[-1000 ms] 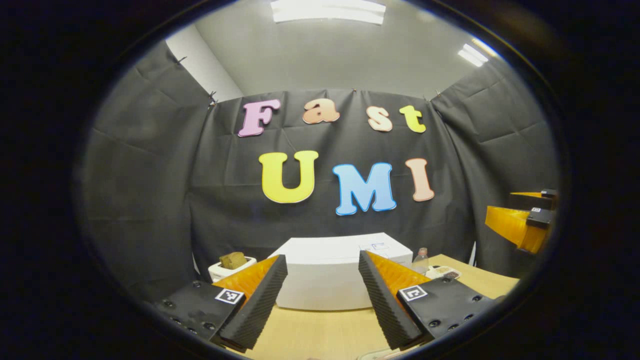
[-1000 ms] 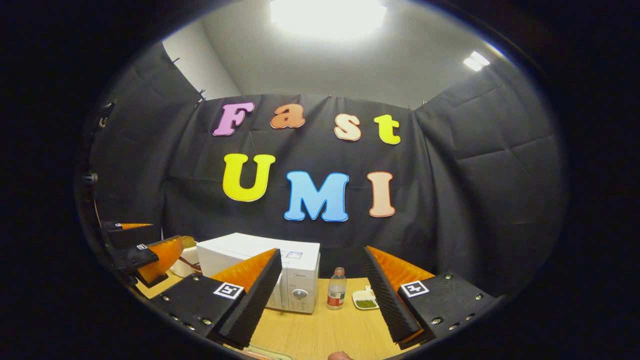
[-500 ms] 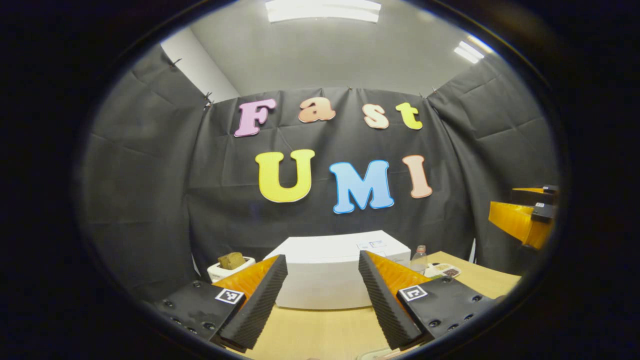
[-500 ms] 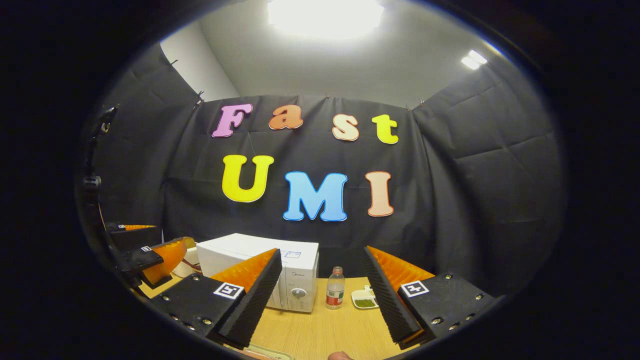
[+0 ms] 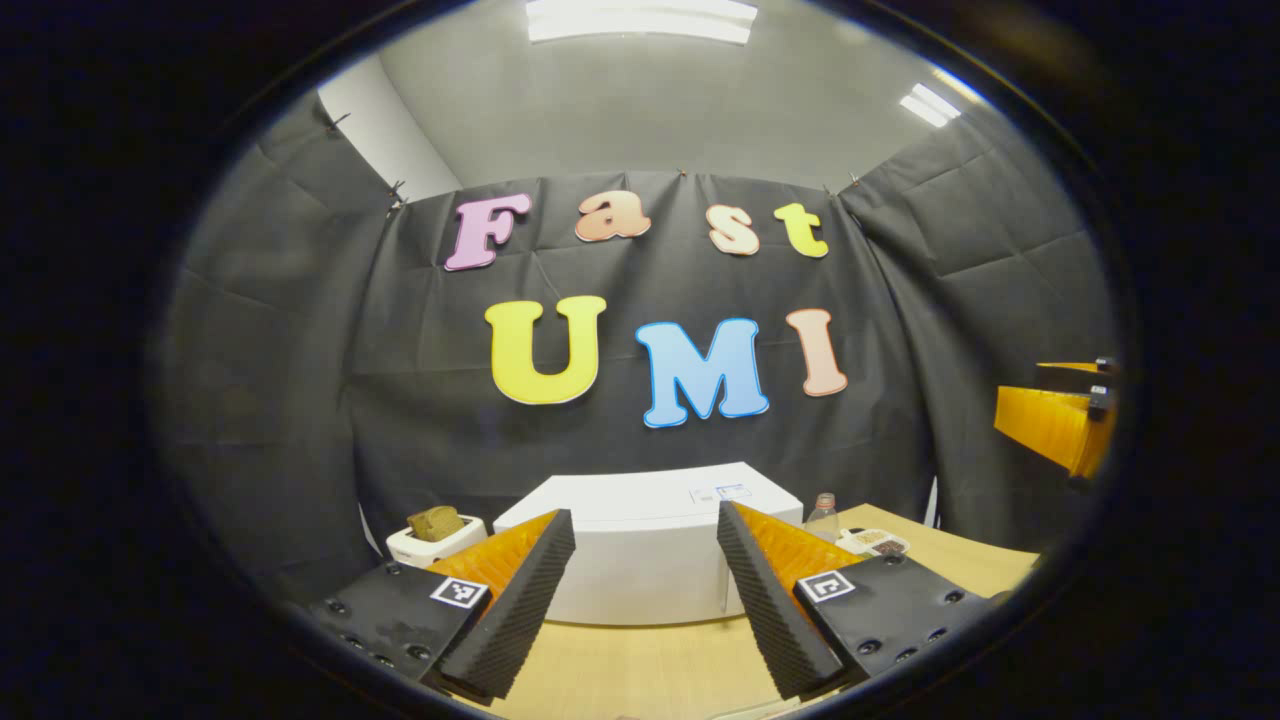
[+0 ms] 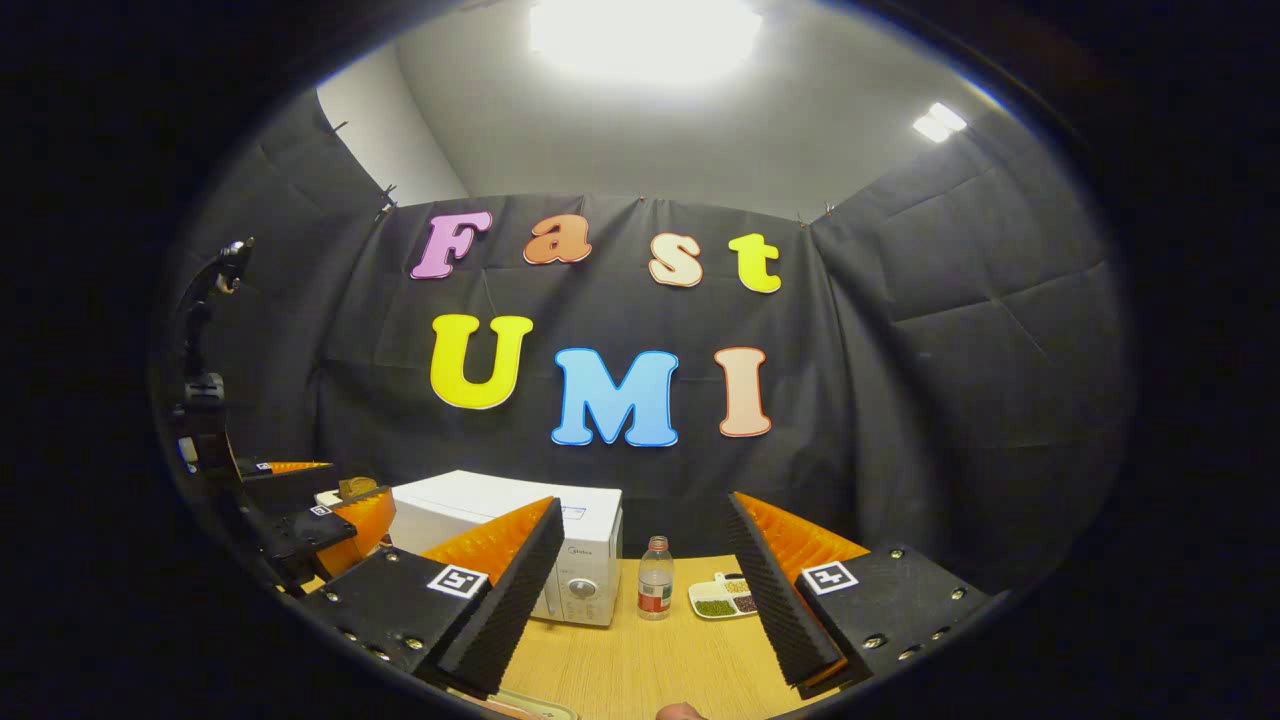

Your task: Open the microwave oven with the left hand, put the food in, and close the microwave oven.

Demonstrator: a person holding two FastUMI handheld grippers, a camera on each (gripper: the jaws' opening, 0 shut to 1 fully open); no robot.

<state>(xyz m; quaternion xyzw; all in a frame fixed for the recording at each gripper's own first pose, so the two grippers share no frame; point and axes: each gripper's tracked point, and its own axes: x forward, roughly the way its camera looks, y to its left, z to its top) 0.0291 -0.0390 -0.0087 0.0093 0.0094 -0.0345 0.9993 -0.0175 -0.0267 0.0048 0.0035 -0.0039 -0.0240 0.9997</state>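
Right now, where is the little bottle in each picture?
Left gripper view: the bottle is right of centre, low, just right of the white microwave.
Right gripper view: the bottle is bottom centre, again just right of the microwave.
Shared landmark: the microwave.

microwave (image 6: 560, 545) front partly hidden behind right tongs (image 6: 640, 600), dish (image 6: 722, 597) contents too small to tell

ceiling lamp (image 6: 645, 35) glares white overhead; below it the microwave (image 6: 500, 510) is evenly lit and sharp, edges bowed.
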